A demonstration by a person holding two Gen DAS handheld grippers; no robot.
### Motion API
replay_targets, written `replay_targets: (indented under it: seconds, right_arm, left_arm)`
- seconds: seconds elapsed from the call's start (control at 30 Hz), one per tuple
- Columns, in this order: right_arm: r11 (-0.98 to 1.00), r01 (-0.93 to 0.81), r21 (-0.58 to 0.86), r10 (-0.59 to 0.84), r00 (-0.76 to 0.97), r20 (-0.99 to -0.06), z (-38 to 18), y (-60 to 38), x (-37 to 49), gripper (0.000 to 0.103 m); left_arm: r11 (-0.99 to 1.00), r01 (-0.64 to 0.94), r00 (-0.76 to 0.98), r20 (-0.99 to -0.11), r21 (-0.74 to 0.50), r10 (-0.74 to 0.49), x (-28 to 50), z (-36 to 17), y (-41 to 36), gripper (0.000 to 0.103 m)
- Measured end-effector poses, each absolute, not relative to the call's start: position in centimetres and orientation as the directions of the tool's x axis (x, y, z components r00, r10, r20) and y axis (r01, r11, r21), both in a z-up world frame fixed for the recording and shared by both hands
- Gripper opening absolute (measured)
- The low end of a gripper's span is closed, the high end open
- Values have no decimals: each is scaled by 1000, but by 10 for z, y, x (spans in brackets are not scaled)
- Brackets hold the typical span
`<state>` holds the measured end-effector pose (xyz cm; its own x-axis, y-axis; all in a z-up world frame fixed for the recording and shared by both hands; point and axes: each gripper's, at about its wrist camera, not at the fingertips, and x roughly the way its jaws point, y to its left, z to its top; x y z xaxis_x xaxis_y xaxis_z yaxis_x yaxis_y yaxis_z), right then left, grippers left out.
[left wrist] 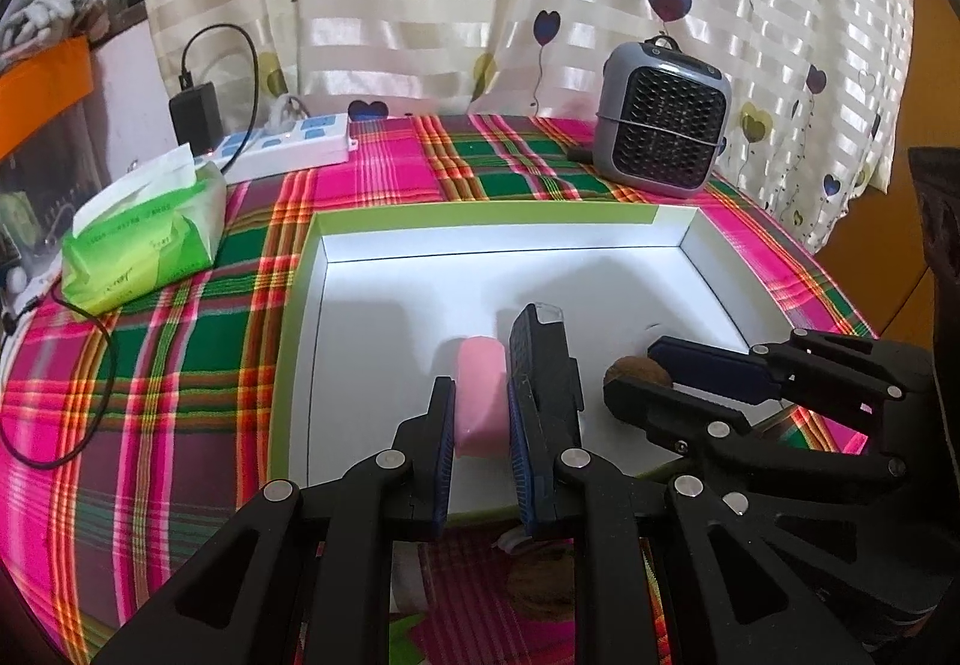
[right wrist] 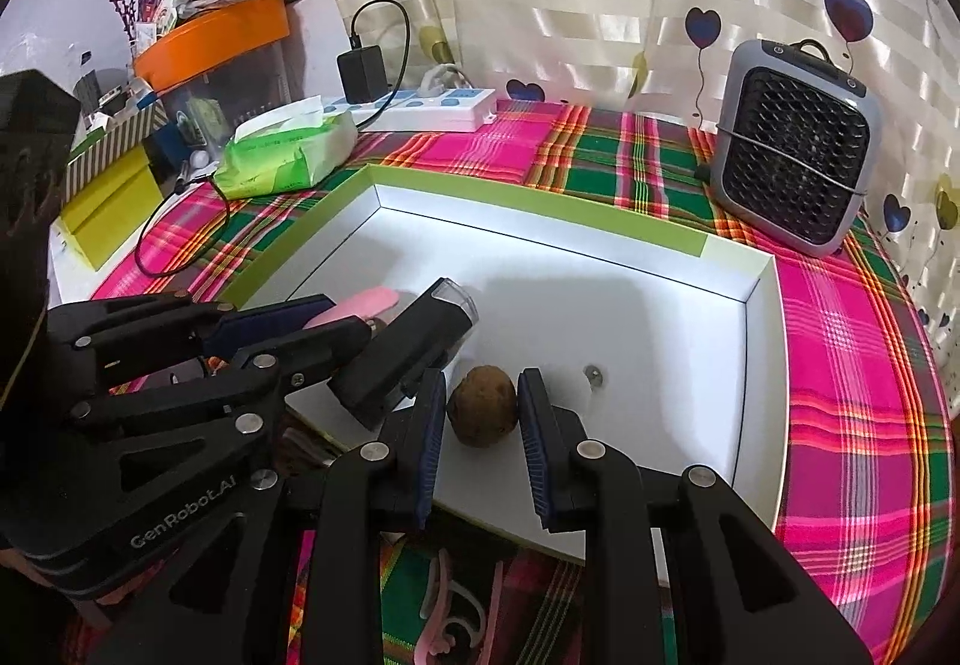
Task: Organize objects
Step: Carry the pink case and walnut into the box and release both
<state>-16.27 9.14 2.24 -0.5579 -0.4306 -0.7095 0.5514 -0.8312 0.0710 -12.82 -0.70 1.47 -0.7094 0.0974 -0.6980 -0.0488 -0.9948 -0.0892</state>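
Observation:
A shallow white box with a green rim (left wrist: 480, 212) (right wrist: 540, 203) lies on the plaid cloth. My left gripper (left wrist: 480, 386) (right wrist: 351, 317) is shut on a pink block (left wrist: 480, 413) (right wrist: 372, 300), held low over the box floor near its front edge. A black device with a clear cap (left wrist: 543, 353) (right wrist: 420, 344) sits tight against the outer side of its right finger; I cannot tell whether they touch. My right gripper (right wrist: 483, 377) (left wrist: 633, 371) is shut on a brown walnut-like nut (right wrist: 483, 406) (left wrist: 639, 370) resting on the box floor.
A small white knob with a metal pin (right wrist: 585, 383) lies in the box. A grey fan (left wrist: 660, 125) (right wrist: 792, 149) stands behind it. At back left are a green tissue pack (left wrist: 144, 233) (right wrist: 288, 149) and a power strip (left wrist: 288, 143). Another nut (left wrist: 540, 581) lies on the cloth.

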Motion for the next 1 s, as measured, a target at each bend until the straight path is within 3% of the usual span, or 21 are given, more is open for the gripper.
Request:
replay_targets:
  seconds: [0.13, 1.0]
  right_arm:
    - [-831, 553, 68, -437, -570, -696, 25, 93, -158, 36]
    - [-850, 527, 13, -412, -649, -640, 51, 112, -117, 41]
  left_arm:
    - [-995, -53, -716, -691, -87, 98, -127, 16, -6, 17]
    - [-996, -69, -735, -672, -57, 89, -86, 35, 14, 21]
